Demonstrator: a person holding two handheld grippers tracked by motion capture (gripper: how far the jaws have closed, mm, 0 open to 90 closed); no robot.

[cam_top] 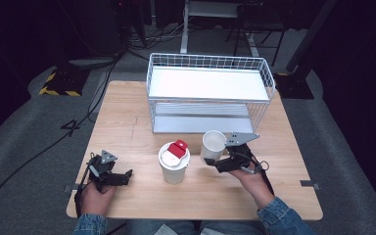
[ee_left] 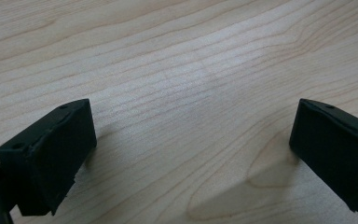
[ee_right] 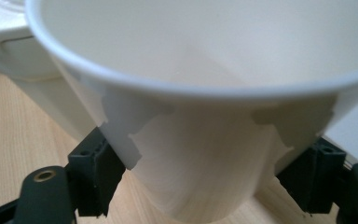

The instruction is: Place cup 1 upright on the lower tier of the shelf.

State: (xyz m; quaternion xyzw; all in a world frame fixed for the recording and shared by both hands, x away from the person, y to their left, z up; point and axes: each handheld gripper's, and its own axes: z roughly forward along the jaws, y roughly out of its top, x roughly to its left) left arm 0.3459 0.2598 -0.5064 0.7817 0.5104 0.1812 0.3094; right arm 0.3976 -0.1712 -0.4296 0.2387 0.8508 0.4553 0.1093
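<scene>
White paper cup (ee_right: pixel 200 154) sits clamped between the right gripper (ee_right: pixel 205 182) jaws (tilted).

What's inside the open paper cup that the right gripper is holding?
The open cup in the right gripper shows bare white inner wall with nothing in it; the cup's bottom is hidden by the near rim.

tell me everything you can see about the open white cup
The open cup is plain white, paper by its look, lidless and empty, with a rolled rim and tapered wall. It tilts a little toward the wire rack, right of the lidded cup and apart from it. The right tongs clamp its lower wall, a jaw on each side.
</scene>
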